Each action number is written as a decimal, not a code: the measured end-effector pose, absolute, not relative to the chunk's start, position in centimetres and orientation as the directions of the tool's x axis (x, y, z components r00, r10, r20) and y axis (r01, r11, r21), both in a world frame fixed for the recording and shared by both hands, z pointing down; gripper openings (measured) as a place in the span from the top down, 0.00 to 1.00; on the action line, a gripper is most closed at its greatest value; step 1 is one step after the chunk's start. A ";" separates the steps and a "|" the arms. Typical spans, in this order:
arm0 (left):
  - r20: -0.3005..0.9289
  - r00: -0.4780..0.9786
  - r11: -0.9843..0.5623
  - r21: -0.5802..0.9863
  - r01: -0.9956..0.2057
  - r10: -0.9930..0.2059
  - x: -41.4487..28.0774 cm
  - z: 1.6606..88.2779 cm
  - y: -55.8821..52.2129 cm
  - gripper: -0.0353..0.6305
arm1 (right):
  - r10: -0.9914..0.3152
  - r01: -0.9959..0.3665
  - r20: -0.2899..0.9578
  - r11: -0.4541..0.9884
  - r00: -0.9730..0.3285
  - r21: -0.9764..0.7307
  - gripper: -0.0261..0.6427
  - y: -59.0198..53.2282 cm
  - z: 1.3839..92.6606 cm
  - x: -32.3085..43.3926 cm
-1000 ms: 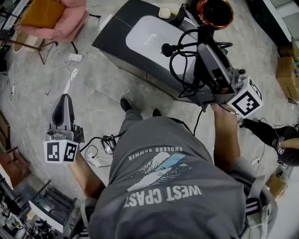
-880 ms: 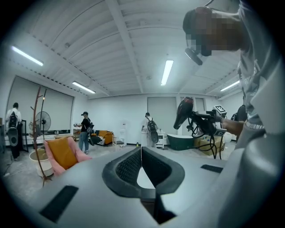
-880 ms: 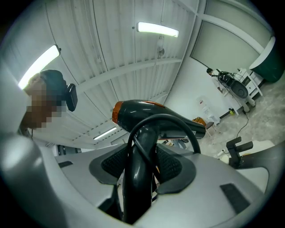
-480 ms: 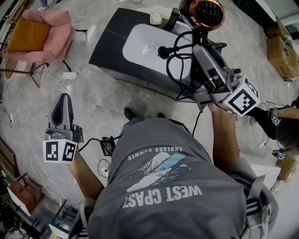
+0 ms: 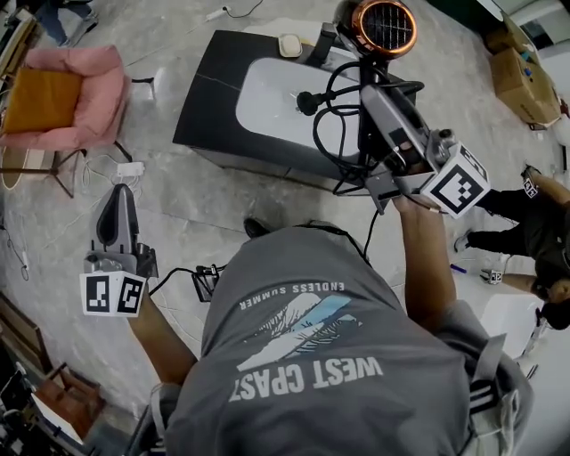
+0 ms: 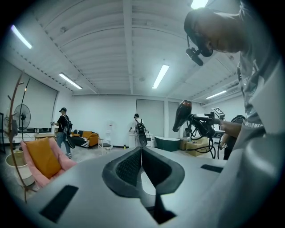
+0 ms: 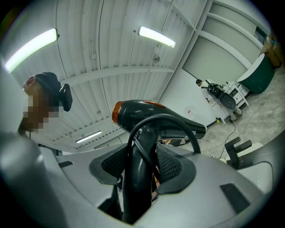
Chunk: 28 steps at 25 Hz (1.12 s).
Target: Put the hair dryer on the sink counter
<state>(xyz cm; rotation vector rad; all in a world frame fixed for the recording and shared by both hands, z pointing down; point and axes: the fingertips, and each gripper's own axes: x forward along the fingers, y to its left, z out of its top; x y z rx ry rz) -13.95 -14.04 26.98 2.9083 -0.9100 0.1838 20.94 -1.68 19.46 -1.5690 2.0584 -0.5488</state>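
Transport is looking about half done: the right gripper [image 7: 141,162] is clamping the hair dryer [image 5: 385,27] by its handle, holding it over the sink counter [image 5: 209,98], seemingly not yet resting there. The set-down is remaining. The left gripper [image 6: 141,153] is hanging closed and empty, well apart. The dryer is showing glossy black plastic, a round copper-rimmed grille and a looping rubbery cord [image 5: 334,116]. The counter is showing a dark matte slab around a smooth white basin [image 5: 267,89].

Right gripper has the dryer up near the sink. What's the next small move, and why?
Probably lower the hair dryer toward the bare sink counter beside the basin, without opening the jaws. The right gripper is clamped on its handle, the dryer hangs in the air, and its plug dangles over the basin.
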 end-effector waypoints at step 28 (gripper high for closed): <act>0.192 0.680 -0.682 0.069 -0.728 -0.707 -17.9 27.9 -20.3 0.92 | -0.925 -0.661 -0.037 0.299 -0.379 -0.688 0.64 -17.6 27.5 19.8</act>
